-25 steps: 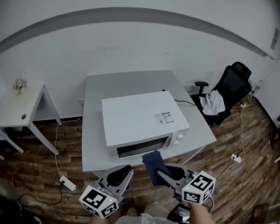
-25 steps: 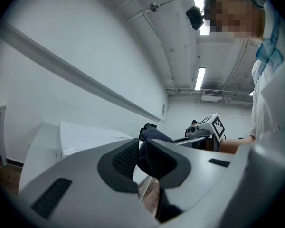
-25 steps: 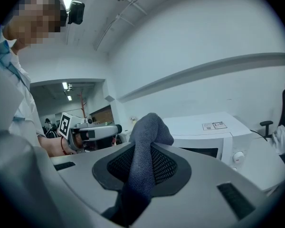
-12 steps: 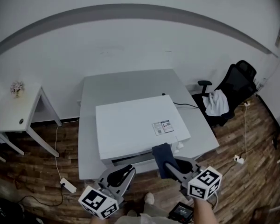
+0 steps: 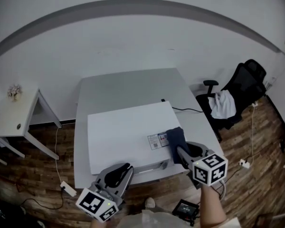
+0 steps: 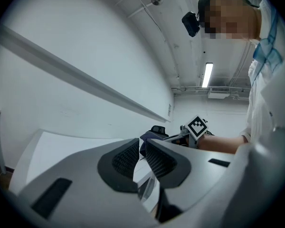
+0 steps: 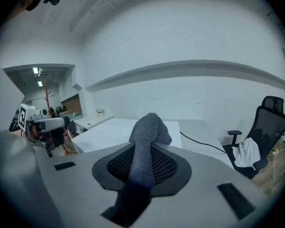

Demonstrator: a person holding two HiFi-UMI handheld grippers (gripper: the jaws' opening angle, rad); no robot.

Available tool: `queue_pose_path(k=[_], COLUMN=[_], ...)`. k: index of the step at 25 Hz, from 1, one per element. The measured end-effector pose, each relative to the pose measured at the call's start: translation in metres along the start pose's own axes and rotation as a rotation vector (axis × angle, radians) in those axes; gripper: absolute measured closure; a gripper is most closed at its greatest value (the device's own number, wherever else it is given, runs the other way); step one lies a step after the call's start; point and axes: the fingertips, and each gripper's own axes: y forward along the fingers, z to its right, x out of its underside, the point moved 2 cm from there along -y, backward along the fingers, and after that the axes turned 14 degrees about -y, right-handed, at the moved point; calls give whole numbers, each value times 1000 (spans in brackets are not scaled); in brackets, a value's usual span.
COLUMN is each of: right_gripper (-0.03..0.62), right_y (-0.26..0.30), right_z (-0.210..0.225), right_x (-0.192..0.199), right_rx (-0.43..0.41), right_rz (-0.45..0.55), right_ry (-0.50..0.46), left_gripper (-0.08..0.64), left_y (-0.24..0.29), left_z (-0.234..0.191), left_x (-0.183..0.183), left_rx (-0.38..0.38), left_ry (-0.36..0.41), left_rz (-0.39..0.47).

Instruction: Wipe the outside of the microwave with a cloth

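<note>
Two tools in play, one busy and one idle. The right tool (image 5: 179, 147) is clamped tight on the dark blue cloth (image 5: 175, 136), and its own view shows the fabric pinched between the ribbed pads, with a rounded fold bulging out past the tips and a tail hanging back through the jaws. That cloth sits over the right front part of the white microwave (image 5: 121, 132), just to the right of the small printed label (image 5: 156, 140) on the top panel. I cannot tell whether the fabric is actually pressing on the panel.

Over on the other side, the left tool (image 5: 127, 167) hangs low at the microwave's front edge, well apart from the cloth. Its jaws stand only a sliver apart, with nothing between them. Through that slit its view catches the microwave's front, and beyond the tips the cloth and the right tool's marker cube.

The microwave takes up the near half of the grey surface (image 5: 128, 84), its glass door facing the person, and a black cable (image 5: 187, 109) trails off the back right. A black office chair (image 5: 244, 87) with a white garment (image 5: 223, 103) draped on it stands to the right on the wooden floor (image 5: 256, 141). A small white side table (image 5: 9, 120) stands to the left, and a power strip (image 5: 69, 189) lies on the floor below it
</note>
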Motion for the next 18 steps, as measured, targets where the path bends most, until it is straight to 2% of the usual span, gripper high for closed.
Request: queue_pose_path(k=[5,11,14,18], right_gripper=[494,494,494,494], right_y=[29,52,58,57], right_z=[30,50,50,51], right_x=[13,33,35,34], right_rx=[9,81,104,123], right_rz=[-89,-247,-268,-255], right_ry=[-33,-119,-152,-125], left_gripper=[517,517,517,517], left_y=[16,33,32,27], left_z=[-6,-14,-24,-37], left_x=[2,-4,-13,-21], left_rx=[-29,-5,-2,6], left_ry=[-6,-9,-17,-42], left_rz=[11,6,5,9])
